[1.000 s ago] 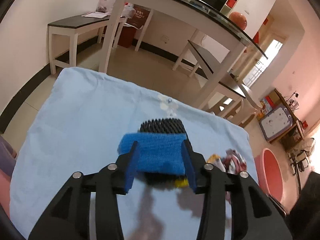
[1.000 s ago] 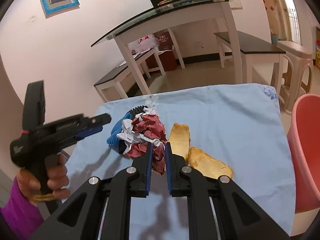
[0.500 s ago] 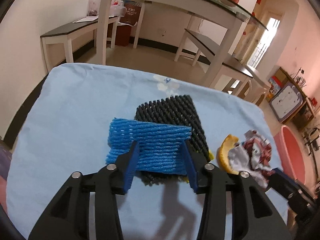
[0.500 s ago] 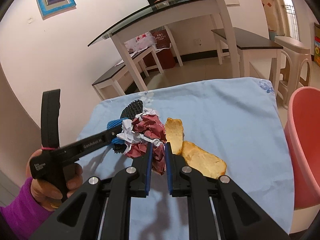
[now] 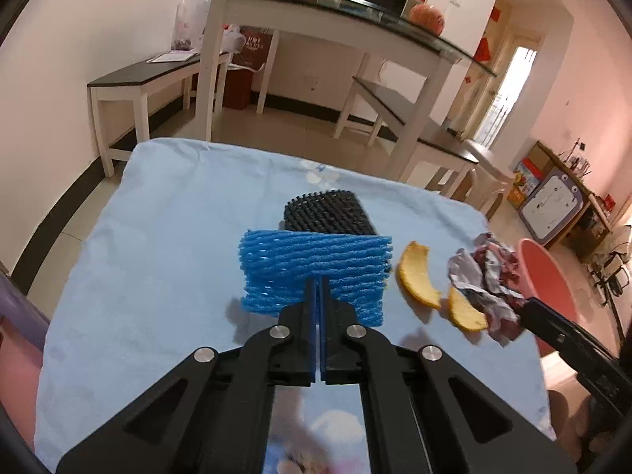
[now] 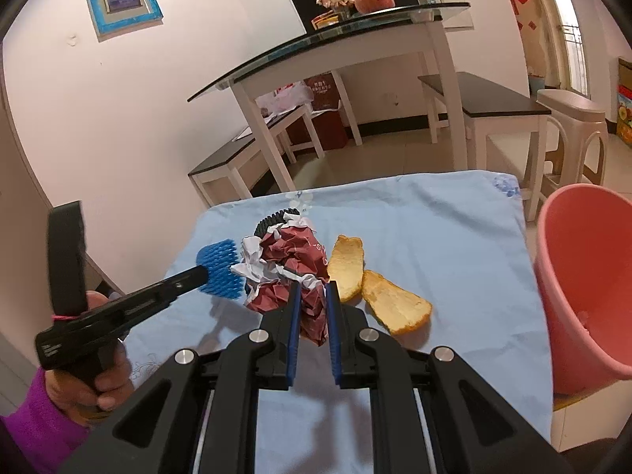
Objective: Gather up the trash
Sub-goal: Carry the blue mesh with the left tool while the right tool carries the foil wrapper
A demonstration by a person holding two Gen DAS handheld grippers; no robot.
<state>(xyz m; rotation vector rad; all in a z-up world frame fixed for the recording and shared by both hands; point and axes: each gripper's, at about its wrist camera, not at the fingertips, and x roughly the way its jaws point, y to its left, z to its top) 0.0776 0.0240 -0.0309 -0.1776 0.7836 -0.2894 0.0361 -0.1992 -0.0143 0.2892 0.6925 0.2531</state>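
Left tool (image 5: pixel 318 281) clenched on near edge of blue net (image 5: pixel 316 264), pads pressed together over the foam, centre of left wrist view. Net lifted slightly off the desk (image 5: pixel 166 245), shadow under its left edge. In right wrist view left tool (image 6: pixel 203 274) reaching in from lower left, angled up toward frame centre, blue net (image 6: pixel 219 266) pinched at its tip. Left hand (image 6: pixel 104 379) at lower left wrapped around the grip, purple sleeve (image 6: pixel 35 422) at frame corner.

Black net (image 5: pixel 328 215) flat on desk just behind blue net, upper centre of left wrist view; in right wrist view mostly hidden behind the paper.

Right tool (image 6: pixel 312 308) grasping crumpled paper (image 6: pixel 292 260), red and white, narrow gap between pads filled by paper, centre of right wrist view, pointing down toward the desk. In left wrist view right tool (image 5: pixel 521 310) entering from lower right, paper (image 5: pixel 488 272) bunched at its tip, held above desk at right edge.

Two peels (image 6: pixel 345 262) (image 6: pixel 395 302) on desk just right of paper, touching each other; in left wrist view right of blue net, centre right.

Pink bin (image 6: pixel 588 276) at right edge of right wrist view, beside the desk, tilted open toward camera.
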